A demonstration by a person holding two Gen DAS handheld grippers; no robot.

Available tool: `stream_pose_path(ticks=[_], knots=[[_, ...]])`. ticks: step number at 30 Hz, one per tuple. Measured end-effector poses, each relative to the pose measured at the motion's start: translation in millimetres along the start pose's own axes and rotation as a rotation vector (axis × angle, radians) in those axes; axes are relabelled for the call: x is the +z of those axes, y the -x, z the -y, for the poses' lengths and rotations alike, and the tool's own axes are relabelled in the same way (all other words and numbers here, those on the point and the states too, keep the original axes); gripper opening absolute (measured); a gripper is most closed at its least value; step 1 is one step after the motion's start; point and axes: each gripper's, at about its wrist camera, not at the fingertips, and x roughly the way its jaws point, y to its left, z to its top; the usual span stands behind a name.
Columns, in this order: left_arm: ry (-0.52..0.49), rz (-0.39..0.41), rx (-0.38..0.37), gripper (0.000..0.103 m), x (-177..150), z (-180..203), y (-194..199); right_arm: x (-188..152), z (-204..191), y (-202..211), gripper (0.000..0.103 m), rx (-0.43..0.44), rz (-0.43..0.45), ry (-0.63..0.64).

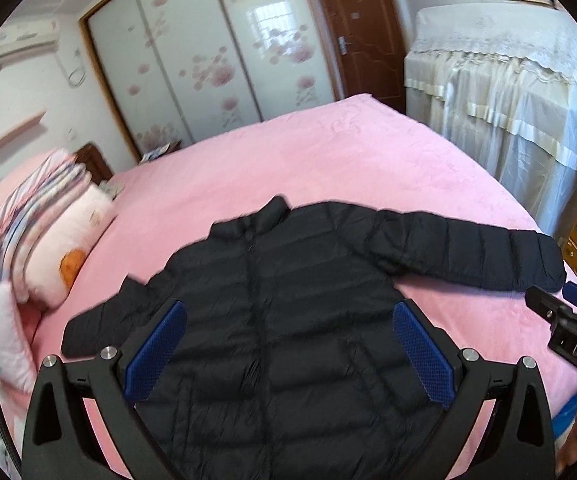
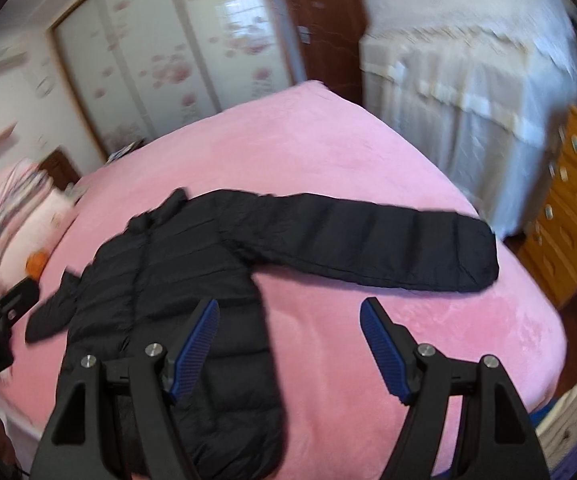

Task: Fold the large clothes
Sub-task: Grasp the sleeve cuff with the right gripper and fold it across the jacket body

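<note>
The left claw (image 1: 288,344) is wide open and holds nothing. It hangs right over the middle of the black puffy jacket (image 1: 288,320), and its blue pads (image 1: 154,354) do not seem to touch the cloth. The right claw (image 2: 288,344) is wide open too, and empty. One of its fingers is over the side edge of the jacket body, and the other is over bare pink bed (image 2: 428,320).

The jacket lies flat on the pink bed, front side up, with its bottom hem near the close edge of the bed. The zip line runs up the middle to the collar (image 1: 278,206), which points toward the far side of the bed.

The long sleeve (image 2: 368,248) sticks straight out toward the bed edge by the wooden drawers (image 2: 568,216). The other sleeve (image 1: 104,320) is bent and short-looking, and it points toward the pillows (image 1: 60,248).

The jacket looks soft, squishy and light. Its shiny cloth may be slippery, so a small pinch could slide off. A good place to grab is probably the cuff of the long sleeve, or the corners of the hem, where the cloth is thin enough to fit between the fingers. It will likely puff back up after folding.
</note>
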Motion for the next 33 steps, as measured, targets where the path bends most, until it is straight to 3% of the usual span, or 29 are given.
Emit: stream_pose_path(ticks=[6,11,17,23,24,26,27,28,33], knots=[[-0.049,0.074,-0.045,0.102,15.2,46.1,-47.9,7.3,79.5,-47.2,0.074,-0.040,-0.043,-0.263],[-0.014,0.007,-0.130,0.102,19.1,74.2,-108.3,-4.2,143.5,-82.7,0.074,-0.081,-0.072,-0.471],[0.015,-0.057,-0.170,0.102,16.0,98.5,-157.9,-23.7,206.1,-116.8,0.074,-0.098,-0.073,-0.699],[0.036,-0.095,-0.185,0.102,7.9,102.3,-175.8,-28.3,223.4,-140.5,0.073,-0.100,-0.045,-0.800],[0.043,-0.105,-0.191,0.102,5.0,99.3,-177.4,-25.8,220.5,-141.8,0.068,-0.112,-0.028,-0.784],[0.060,-0.121,-0.197,0.102,-1.3,94.5,-179.5,-20.0,214.6,-147.2,0.036,-0.144,-0.017,-0.738],[0.069,-0.130,-0.202,0.102,-5.4,90.8,-180.0,-16.3,212.7,-151.5,0.013,-0.137,-0.021,-0.713],[0.075,-0.138,-0.201,0.102,-8.9,87.4,-180.3,-13.0,210.9,-156.4,0.007,-0.128,-0.033,-0.687],[0.101,-0.124,-0.147,0.102,-22.3,57.5,-173.4,11.8,175.0,-137.4,0.004,-0.223,0.068,-0.507]])
